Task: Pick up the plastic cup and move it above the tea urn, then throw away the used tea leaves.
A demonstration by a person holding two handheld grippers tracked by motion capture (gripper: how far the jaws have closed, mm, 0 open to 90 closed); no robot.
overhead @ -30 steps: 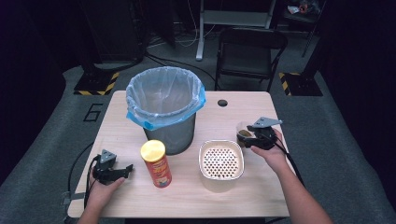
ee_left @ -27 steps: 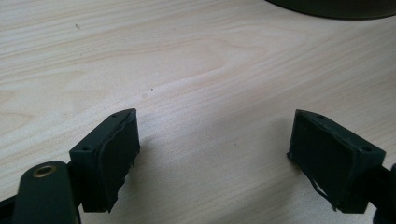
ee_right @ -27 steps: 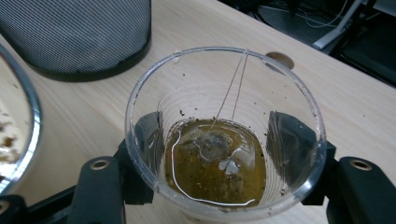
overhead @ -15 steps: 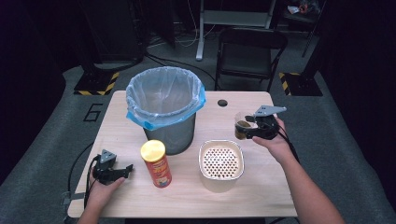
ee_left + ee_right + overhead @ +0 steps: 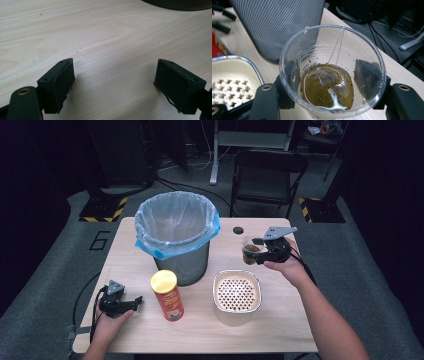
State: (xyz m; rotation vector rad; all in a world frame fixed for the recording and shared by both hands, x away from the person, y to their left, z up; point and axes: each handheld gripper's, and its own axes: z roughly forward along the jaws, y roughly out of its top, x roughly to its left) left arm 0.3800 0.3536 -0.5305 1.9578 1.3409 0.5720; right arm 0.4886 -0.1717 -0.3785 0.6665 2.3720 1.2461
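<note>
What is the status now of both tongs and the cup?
Right tongs shut on clear cup, tea and teabag inside, beside bin. Left tongs open over bare table. Strainer box below cup.

The wooden table [image 5: 280, 330] is brightly lit against a dark room; the high view is soft, the red can [image 5: 218, 45] blurred.

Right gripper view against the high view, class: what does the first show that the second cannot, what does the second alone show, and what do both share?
Right gripper view alone: brown liquid and a tea bag with its string inside the clear cup, both jaws pressed on its sides.

High view alone: the left gripper resting open on the table, and the red can with its yellow lid.

Both: the cup in the right gripper, the bin and the perforated white container.
</note>
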